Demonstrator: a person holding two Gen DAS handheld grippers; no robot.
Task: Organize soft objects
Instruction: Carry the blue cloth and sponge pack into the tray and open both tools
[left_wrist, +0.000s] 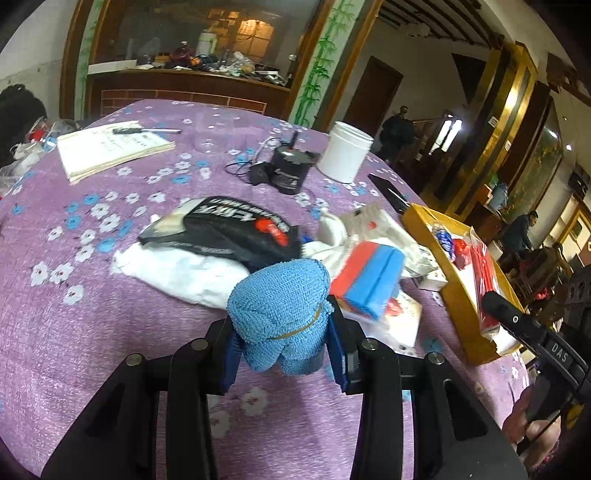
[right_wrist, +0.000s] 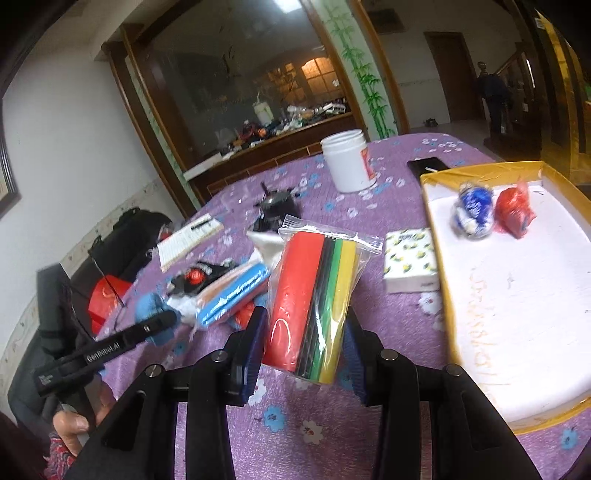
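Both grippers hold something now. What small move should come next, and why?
Probably carry the right gripper rightward to the tray. It already clamps the foam pack off the table, and the tray, holding two balls, lies just beside it.

Both grippers are black, with blue pads (left_wrist: 338, 350) on the fingers and silver screw heads along the arms. The left gripper (right_wrist: 162, 325) reads "GenRobot.AI"; the right gripper (left_wrist: 517, 321) reads "DAS".

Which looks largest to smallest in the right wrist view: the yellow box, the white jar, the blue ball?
1. Yellow box
2. White jar
3. Blue ball
The jar stands farther away, so its true size against the ball stays unsure.
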